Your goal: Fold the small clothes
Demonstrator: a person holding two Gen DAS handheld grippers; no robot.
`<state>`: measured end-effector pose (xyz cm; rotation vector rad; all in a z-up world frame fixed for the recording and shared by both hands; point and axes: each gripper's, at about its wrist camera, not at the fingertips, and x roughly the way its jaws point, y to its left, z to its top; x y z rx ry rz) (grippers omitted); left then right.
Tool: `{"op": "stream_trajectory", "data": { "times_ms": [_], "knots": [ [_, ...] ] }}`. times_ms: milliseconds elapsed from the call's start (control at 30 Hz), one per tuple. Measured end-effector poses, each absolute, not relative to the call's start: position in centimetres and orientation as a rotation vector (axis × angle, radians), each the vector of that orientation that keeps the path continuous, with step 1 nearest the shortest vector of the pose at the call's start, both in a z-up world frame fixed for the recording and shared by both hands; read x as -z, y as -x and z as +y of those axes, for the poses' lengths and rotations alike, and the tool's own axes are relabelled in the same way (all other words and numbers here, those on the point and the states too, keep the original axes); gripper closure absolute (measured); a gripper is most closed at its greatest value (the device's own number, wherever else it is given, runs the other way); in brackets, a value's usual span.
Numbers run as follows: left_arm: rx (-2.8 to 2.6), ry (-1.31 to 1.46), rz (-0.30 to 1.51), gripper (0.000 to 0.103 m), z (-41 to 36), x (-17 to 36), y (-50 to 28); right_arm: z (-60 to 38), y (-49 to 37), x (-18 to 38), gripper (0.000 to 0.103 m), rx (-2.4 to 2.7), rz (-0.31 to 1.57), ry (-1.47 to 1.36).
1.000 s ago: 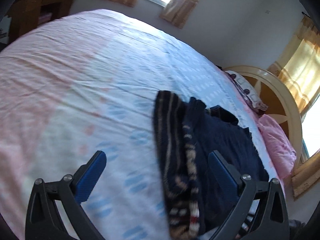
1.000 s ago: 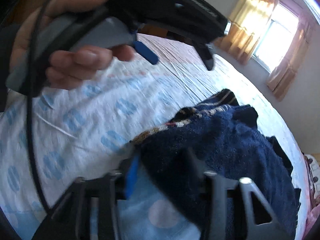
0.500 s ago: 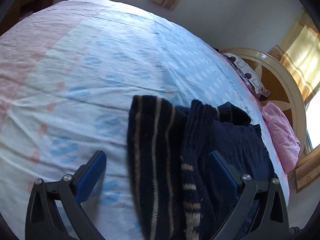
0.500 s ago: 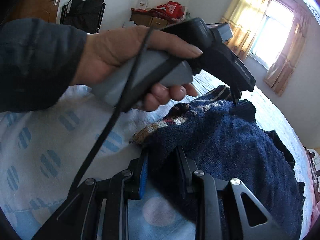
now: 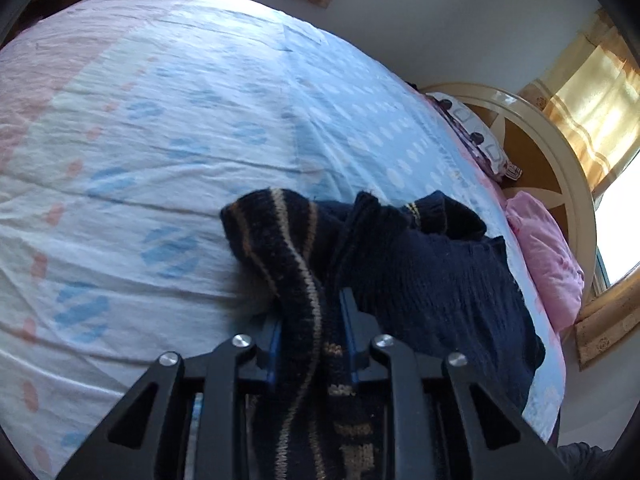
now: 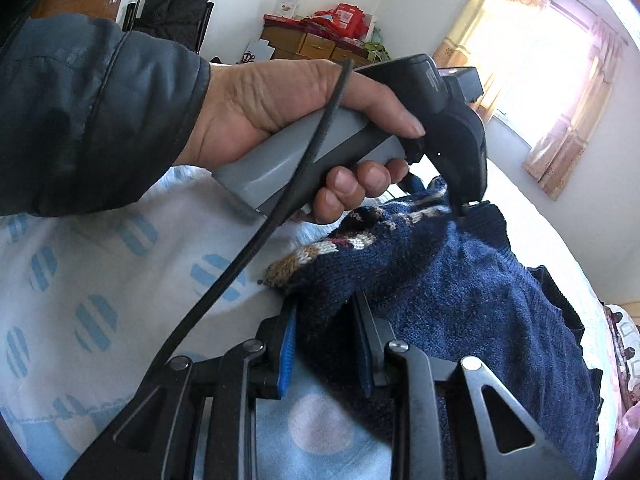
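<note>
The left gripper [image 5: 310,322] has just closed: half a second ago its jaws stood wide apart over the sweater [image 5: 424,276], and now the pads pinch the striped hem band between them. The right gripper [image 6: 326,340] is clamped on the same hem farther along, as it was a second ago, a fold of navy knit bunched between its blue pads. With 2 grips on one edge, the garment looks ready to be lifted or drawn over for a fold; no fold is made yet, judging by the rumpled heap. The sweater lies on the bed [image 5: 168,128] toward the side nearest the headboard [image 5: 560,148] and the pink pillow [image 5: 548,256], well clear of the far edge. The left view shows the whole spread of sheet, the headboard and the pillow, and the striped band running back between the jaws. The right view alone shows the hand [image 6: 288,108] and dark sleeve [image 6: 92,116] working the left gripper's grey handle, its cable [image 6: 256,232], and a dresser [image 6: 312,46] against the wall
</note>
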<state>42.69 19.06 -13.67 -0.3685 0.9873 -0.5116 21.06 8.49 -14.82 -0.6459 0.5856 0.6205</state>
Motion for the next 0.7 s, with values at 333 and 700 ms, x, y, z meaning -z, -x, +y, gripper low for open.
{"op": "stream_trajectory", "data": {
  "times_ms": [333, 700],
  "knots": [
    [0.501, 0.452, 0.916, 0.082, 19.4, 11.2, -41.9, 4.4, -21.2, 12.1, 0.090, -0.604, 0.563, 0.577],
    [0.499, 0.505, 0.846, 0.083, 16.8, 7.6, -41.0, -2.8, -21.7, 8.5, 0.091, -0.496, 0.492, 0.432]
  ]
}}
